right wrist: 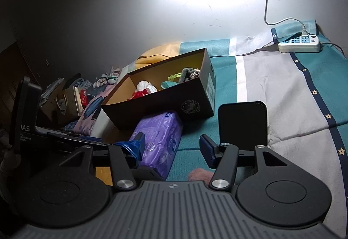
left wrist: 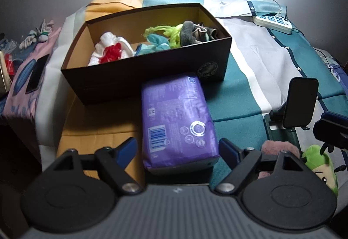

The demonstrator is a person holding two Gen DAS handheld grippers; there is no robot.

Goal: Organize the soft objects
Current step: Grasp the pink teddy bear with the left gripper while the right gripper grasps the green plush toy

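Partly done, judging by the brown box point(left wrist: 139, 78) on the bed point(left wrist: 256, 60), toward its far edge by the wall. Already inside: a white-and-red cloth bundle point(left wrist: 112, 50) at the left end, a teal piece point(left wrist: 155, 44) in the middle, a lime-green cord point(left wrist: 167, 32) and a grey plush item point(left wrist: 195, 33) at the right end.

Still outside: a purple soft pack point(left wrist: 177, 123), lying on the bed with its far end touching the box's front wall. Also left, at the near edge: a pink fuzzy item point(left wrist: 279, 147) and a green plush toy point(left wrist: 322, 165), both well apart from the box. A knotted white bundle point(left wrist: 38, 34) sits off past the bed's left edge; hard to tell whether part of the job.

Left hand-held gripper point(left wrist: 177, 147) wide open, straddling the near end of the purple pack, pads not yet pressing on it. Right hand-held gripper point(right wrist: 171, 147) also unclenched and empty, left finger in front of the pack, only bedsheet between the fingers.

Likely next: closing on the purple pack and lifting it over the box wall; room inside looks limited, mostly at the left end.
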